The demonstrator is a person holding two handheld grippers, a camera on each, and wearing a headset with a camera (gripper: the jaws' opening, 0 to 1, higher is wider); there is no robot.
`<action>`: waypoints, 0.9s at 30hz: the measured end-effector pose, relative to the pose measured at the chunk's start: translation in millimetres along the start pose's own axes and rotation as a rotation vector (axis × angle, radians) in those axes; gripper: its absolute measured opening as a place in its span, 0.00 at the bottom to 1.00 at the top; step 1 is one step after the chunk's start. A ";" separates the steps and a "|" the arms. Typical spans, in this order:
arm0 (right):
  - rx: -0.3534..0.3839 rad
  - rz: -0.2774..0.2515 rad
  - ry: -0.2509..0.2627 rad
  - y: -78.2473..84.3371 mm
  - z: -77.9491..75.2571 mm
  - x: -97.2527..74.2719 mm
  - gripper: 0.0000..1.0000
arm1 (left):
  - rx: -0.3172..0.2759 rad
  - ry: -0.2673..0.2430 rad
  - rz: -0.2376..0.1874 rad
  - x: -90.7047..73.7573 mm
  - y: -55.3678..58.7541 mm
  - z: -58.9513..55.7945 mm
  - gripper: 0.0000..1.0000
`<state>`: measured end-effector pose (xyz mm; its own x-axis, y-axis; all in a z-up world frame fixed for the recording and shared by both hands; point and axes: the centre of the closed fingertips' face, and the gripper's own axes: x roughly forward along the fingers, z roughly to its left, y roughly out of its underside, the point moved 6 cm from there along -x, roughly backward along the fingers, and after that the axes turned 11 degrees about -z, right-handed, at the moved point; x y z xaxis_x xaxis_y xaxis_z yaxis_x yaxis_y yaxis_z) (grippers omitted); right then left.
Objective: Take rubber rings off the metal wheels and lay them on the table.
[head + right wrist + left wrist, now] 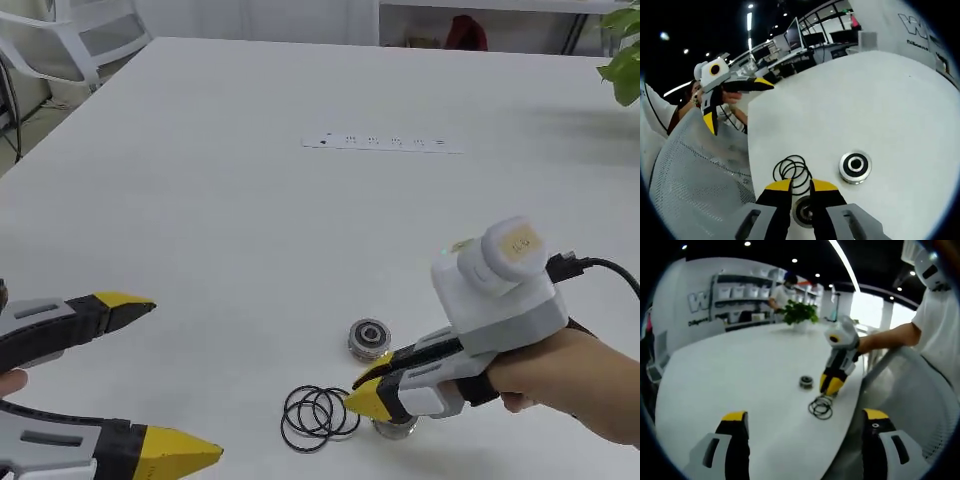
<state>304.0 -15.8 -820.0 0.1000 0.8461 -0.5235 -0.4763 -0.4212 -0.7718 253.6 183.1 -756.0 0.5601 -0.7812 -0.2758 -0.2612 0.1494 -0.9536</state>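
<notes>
A pile of several black rubber rings [318,415] [821,407] [792,172] lies on the white table near its front edge. One metal wheel [370,337] [806,382] [855,165] lies flat just behind the pile. A second wheel [396,429] [802,212] sits under my right gripper [365,397] [831,385] [802,186], whose yellow tips are shut right above it. Whether they pinch a ring there is hidden. My left gripper [185,380] [805,416] [742,108] hovers wide open and empty, well to the left of the rings.
A recessed socket strip [380,142] crosses the table [250,220] further back. A green plant [625,60] stands at the far right, a white chair [80,40] at the far left. A mesh chair [695,175] stands against the near table edge.
</notes>
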 end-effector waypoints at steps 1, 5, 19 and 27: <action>-0.001 0.000 0.001 -0.2 -0.2 -0.4 0.12 | -0.001 -0.001 0.000 -0.1 0.1 0.1 0.95; 0.000 -0.009 0.002 -2.1 -0.6 -1.6 0.13 | -0.001 -0.002 0.000 -0.6 0.1 0.4 0.95; -0.044 -0.071 -0.007 -19.8 5.6 -13.4 0.25 | 0.005 0.007 -0.002 1.0 -2.0 -0.6 0.95; -0.141 -0.057 -0.021 -29.3 13.4 -21.1 0.39 | 0.023 0.028 0.007 2.5 -6.5 -1.9 0.95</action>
<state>304.1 -16.9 -781.4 0.1047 0.8759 -0.4711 -0.3428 -0.4129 -0.8438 255.2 179.0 -750.3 0.5363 -0.7966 -0.2790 -0.2465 0.1683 -0.9544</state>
